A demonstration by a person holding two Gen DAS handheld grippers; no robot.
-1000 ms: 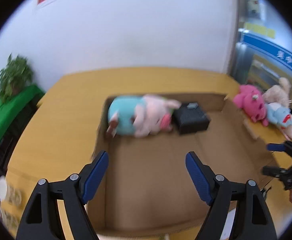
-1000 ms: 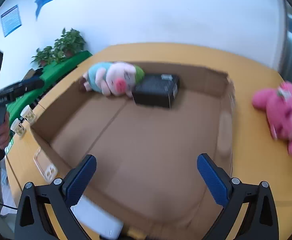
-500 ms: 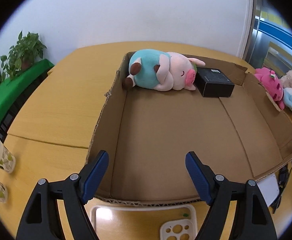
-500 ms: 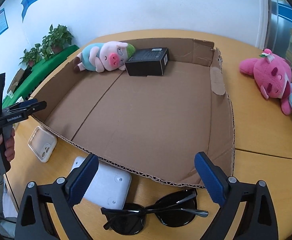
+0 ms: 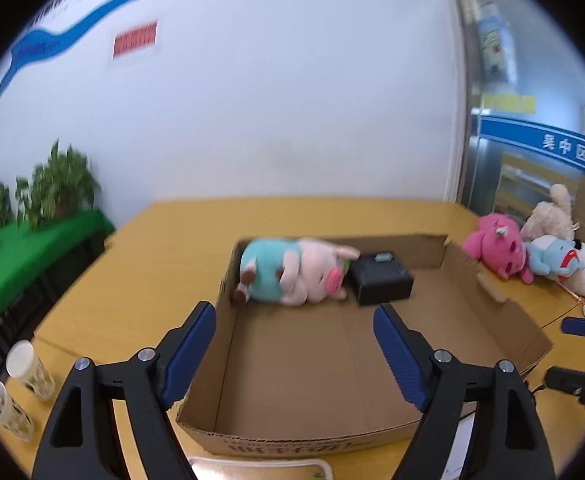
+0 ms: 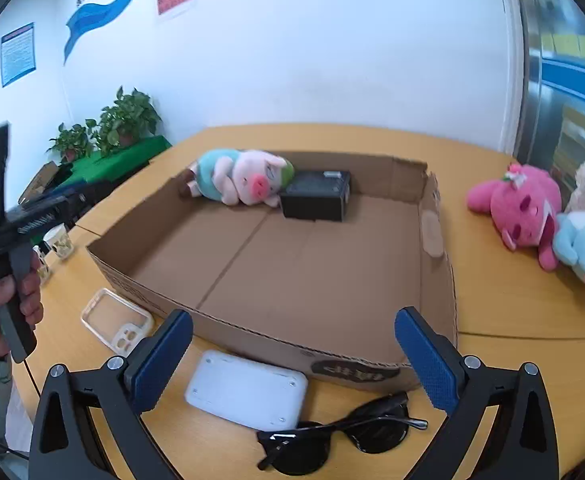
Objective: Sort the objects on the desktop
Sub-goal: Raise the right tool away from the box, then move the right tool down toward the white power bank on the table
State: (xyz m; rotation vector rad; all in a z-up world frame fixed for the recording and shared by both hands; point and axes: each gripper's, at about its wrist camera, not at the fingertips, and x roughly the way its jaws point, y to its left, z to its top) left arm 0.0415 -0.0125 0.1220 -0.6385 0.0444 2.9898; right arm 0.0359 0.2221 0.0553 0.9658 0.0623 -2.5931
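**Hovering open over the near edge of the box**

Standing wide with nothing between its blue pads, the right gripper (image 6: 292, 354) has just spread its jaws further. Just beyond it on the wooden table (image 6: 492, 280) lie black sunglasses (image 6: 334, 436), lenses toward the camera, their long axis running left to right. Touching their left side is a white rounded case (image 6: 246, 394), lying flat, long side also left to right. Farther left, a clear phone case (image 6: 116, 322) lies beside the near wall of the cardboard box (image 6: 300, 344).

The left gripper (image 5: 294, 346) is also open and empty, its jaws lately widened, over the box's near left corner.

At the far wall of the box a plush pig (image 6: 240, 176) lies on its side, head to the right, touching a black box (image 6: 318, 194). Right of the cardboard, well apart from both grippers, a pink plush (image 6: 520, 204) and a light blue plush (image 6: 584, 244) lie together. Two paper cups (image 5: 16, 388) stand at the near left.
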